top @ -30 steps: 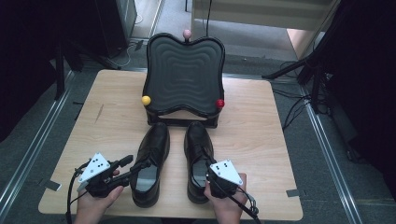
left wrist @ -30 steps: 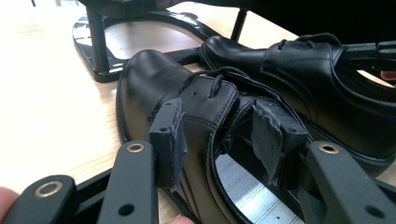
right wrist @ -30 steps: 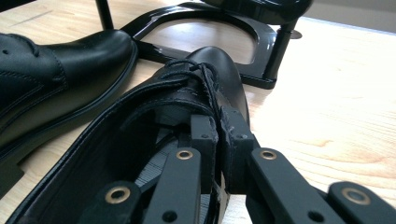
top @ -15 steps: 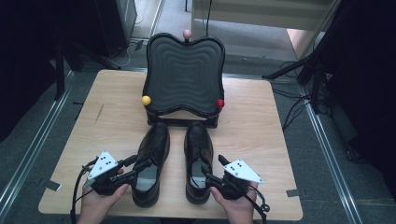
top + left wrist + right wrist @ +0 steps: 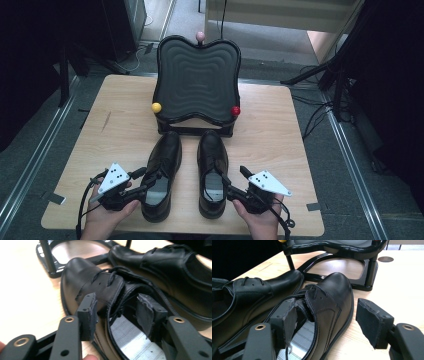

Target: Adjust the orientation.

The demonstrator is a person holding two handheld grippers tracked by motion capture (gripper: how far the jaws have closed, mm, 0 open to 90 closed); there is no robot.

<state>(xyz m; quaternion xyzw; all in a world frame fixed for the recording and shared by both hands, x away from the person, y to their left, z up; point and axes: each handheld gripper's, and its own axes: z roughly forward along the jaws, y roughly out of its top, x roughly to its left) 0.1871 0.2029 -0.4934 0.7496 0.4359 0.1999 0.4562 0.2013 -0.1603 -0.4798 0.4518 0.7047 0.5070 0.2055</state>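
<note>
Now two black shoes side by side on the table, a claw at each

Left claw [image 5: 141, 181] straddles the outer wall of the left shoe [image 5: 161, 172], one jaw outside, one inside, pads not pressing. Right claw [image 5: 231, 186], jaws just opened, stands spread around the outer wall of the right shoe [image 5: 212, 170]. Beyond the toes a black stand [image 5: 196, 80] with yellow ball [image 5: 156, 107] and red ball [image 5: 235, 110] blocks the way forward

**Shoes close together, stand behind**

The left shoe [image 5: 161, 175] and right shoe [image 5: 212, 172] leave only a narrow gap between them. The stand [image 5: 196, 85] blocks the way past their toes. Bare table [image 5: 115, 130] lies open on both outer sides.
</note>
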